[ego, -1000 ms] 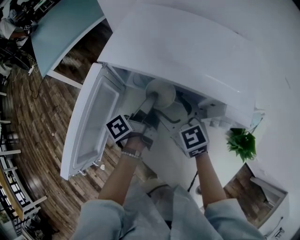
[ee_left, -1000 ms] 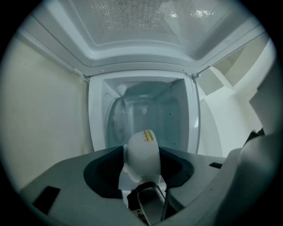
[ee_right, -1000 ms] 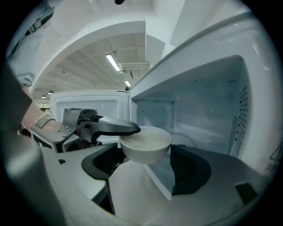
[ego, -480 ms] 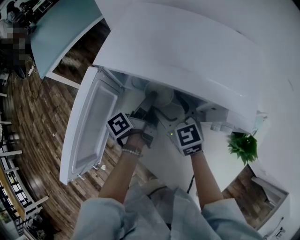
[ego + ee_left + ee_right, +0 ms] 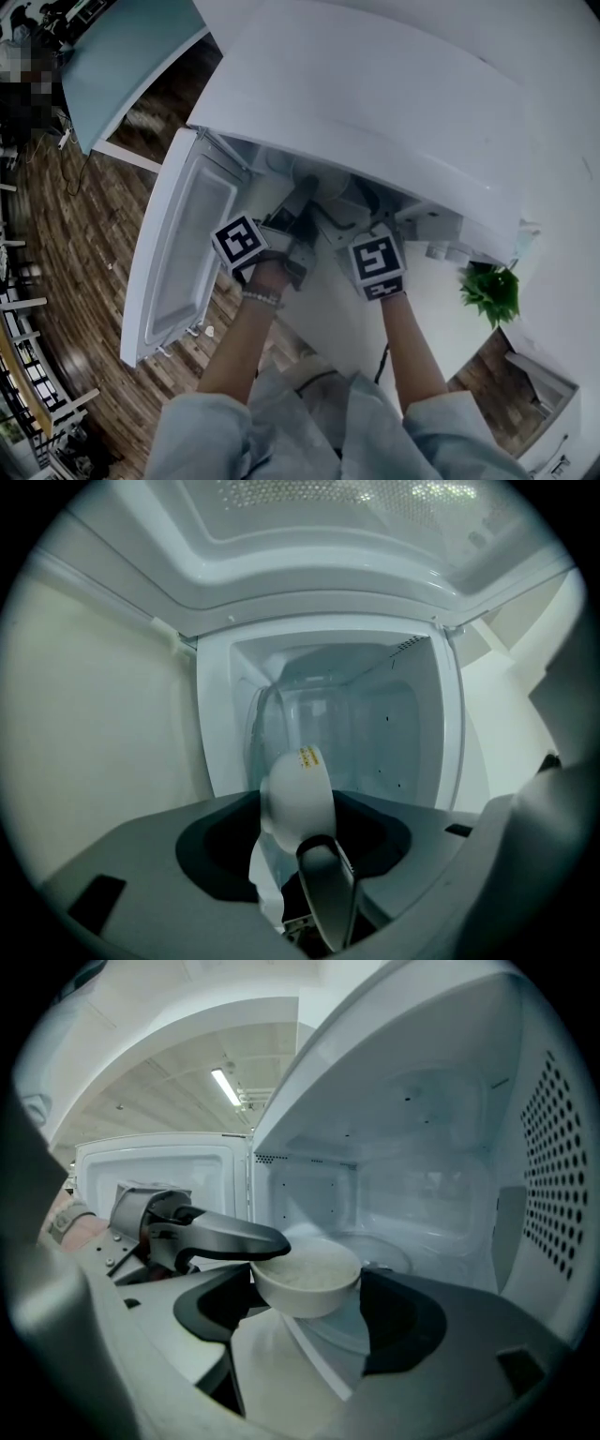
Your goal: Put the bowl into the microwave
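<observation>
Nearest us, our right gripper [image 5: 356,227] hangs wide open, holding nothing. Our left gripper [image 5: 317,853] pinches the rim of the white bowl [image 5: 307,1279], which is level at the mouth of the microwave [image 5: 375,103], door [image 5: 187,244] open at left. Beyond lies the turntable [image 5: 380,1252]; we judge that lowering and release remain.

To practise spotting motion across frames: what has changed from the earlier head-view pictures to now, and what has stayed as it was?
The left gripper has carried the bowl forward, from the mouth of the microwave to mostly under its top edge. The right gripper moved forward alongside it. Nothing was let go: the left gripper stays shut on the bowl's rim. The door stays open.
</observation>
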Motion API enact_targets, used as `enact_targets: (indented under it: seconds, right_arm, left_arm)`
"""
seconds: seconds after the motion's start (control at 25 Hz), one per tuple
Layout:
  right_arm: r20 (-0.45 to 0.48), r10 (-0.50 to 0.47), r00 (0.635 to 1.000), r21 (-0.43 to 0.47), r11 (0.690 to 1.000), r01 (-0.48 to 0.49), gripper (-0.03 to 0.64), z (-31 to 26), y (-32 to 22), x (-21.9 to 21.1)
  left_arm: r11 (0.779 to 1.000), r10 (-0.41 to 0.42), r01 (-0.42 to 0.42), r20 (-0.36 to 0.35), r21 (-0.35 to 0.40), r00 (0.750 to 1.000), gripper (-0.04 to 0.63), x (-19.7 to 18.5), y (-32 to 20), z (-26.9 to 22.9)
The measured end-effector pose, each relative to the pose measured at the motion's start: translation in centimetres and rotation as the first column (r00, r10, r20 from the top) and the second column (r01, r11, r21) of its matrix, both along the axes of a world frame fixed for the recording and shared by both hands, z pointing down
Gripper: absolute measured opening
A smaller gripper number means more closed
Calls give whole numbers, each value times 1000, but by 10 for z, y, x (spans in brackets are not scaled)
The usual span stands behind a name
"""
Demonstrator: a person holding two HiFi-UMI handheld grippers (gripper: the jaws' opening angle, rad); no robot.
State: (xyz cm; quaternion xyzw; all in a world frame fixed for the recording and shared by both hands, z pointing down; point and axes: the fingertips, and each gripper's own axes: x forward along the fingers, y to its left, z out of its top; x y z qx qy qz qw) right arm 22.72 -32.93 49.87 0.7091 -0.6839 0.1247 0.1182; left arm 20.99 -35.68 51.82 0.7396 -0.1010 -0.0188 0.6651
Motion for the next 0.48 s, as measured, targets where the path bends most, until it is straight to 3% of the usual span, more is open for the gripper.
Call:
enact_targets:
  seconds: [0.48]
  right_arm:
    - [-25,57,998,-20,998,-58,353,3,-15,18]
  left_arm:
    - [998,-52,52,-7,34,999,229,-27,0,-14]
